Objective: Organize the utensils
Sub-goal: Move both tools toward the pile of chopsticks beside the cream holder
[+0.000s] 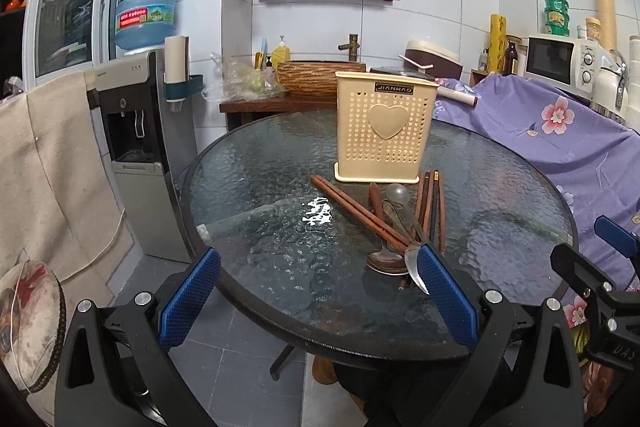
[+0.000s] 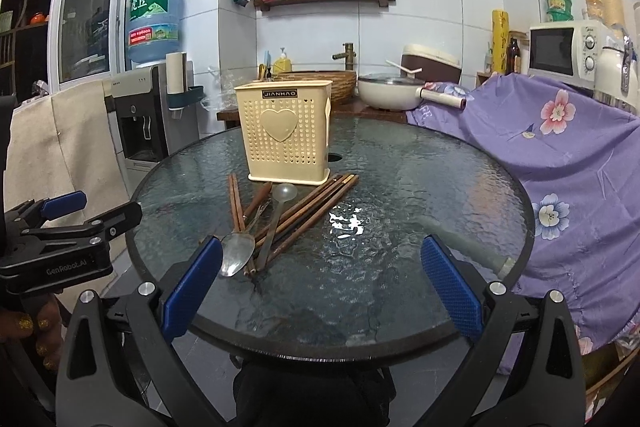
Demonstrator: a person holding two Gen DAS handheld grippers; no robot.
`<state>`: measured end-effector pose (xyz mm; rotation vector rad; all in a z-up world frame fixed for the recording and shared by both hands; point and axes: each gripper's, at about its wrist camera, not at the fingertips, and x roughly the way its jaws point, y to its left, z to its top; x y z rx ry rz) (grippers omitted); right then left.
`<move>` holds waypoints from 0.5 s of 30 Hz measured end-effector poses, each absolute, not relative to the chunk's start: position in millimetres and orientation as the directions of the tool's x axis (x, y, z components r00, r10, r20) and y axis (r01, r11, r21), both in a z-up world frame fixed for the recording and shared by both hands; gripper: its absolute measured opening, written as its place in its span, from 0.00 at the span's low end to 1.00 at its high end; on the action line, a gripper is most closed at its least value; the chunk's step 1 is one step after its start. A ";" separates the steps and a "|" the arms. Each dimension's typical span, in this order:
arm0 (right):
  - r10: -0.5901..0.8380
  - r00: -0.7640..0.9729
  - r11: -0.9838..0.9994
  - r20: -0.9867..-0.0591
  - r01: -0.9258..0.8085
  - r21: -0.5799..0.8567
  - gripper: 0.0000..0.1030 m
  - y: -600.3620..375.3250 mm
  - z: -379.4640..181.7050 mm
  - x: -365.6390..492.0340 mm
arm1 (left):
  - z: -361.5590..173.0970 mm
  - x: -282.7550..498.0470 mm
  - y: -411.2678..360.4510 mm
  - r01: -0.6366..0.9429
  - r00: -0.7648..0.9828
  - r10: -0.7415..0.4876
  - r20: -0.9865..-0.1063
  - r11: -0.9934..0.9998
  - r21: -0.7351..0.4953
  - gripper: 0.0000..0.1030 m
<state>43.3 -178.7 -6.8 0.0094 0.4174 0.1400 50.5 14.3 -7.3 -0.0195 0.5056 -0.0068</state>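
1. The utensils point(image 2: 276, 223) lie in a loose, crossed heap on the round glass table point(image 2: 400, 287), just in front of the cream perforated holder point(image 2: 286, 135). The holder stands upright near the table's middle, and nothing pokes out of its top in either view.
2. Within the heap, a metal spoon point(image 2: 237, 253) sits at about 7 o'clock with its bowl towards the table edge. A clear ladle-like spoon point(image 2: 285, 191) points to 12 o'clock at the holder's foot. One pair of wooden chopsticks point(image 2: 236, 203) lies at 10 o'clock, and a larger bundle point(image 2: 316, 207) fans out towards 2 o'clock.
3. The task looks barely begun, and the step in hand is probably a first pick.
4. Left gripper point(image 1: 320, 297): its blue pads are spread wide and hold nothing. In the left wrist view the heap lies at its 1 o'clock, with the spoon just beside the right-hand pad.
5. Right gripper point(image 2: 322, 291): its pads are likewise wide apart and empty. The heap is at its 11 o'clock.
6. To do it well, take an outlying piece first rather than one pinned under others. The spoon's handle runs beneath the crossed sticks, so lifting it could drag them.
7. Close across the shaft, not along it, and grip well up from the end.
8. Smooth glass offers little friction, so a thin stick may skid as the pads close. Come down square and low.
9. Lift, turn the piece upright, then lower it through the holder's open top.
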 end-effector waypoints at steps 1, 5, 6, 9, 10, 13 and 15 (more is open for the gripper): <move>0.145 0.897 0.989 -0.417 -0.138 0.049 0.95 -180.3 -5.8 51.3 | -7.6 56.0 15.0 0.002 0.869 -0.012 -0.494 1.000 -0.020 0.94; 0.169 0.865 0.985 -0.472 -0.162 0.056 0.95 -181.2 -4.9 79.5 | -7.3 75.3 14.0 -0.005 0.854 0.009 -0.520 1.000 0.010 0.94; 0.171 0.860 0.985 -0.481 -0.164 0.055 0.95 -180.0 -5.3 84.5 | -7.1 80.8 14.5 -0.007 0.851 0.014 -0.525 1.000 0.015 0.94; 0.182 0.832 0.982 -0.524 -0.182 0.052 0.95 -178.8 -6.1 106.5 | -6.8 98.4 17.0 -0.017 0.834 0.027 -0.551 1.000 0.023 0.94; 0.188 0.824 0.980 -0.534 -0.190 0.052 0.95 -178.4 -6.4 112.2 | -7.2 103.2 18.4 -0.018 0.829 0.026 -0.558 1.000 0.020 0.94; 0.192 0.794 0.977 -0.576 -0.209 0.037 0.95 -176.3 -9.1 133.4 | -7.5 121.2 23.5 -0.017 0.813 0.017 -0.583 1.000 0.006 0.94; 0.206 0.774 0.974 -0.599 -0.223 0.046 0.95 -175.6 -10.1 147.0 | -8.0 130.4 26.2 -0.023 0.807 0.022 -0.590 1.000 0.007 0.94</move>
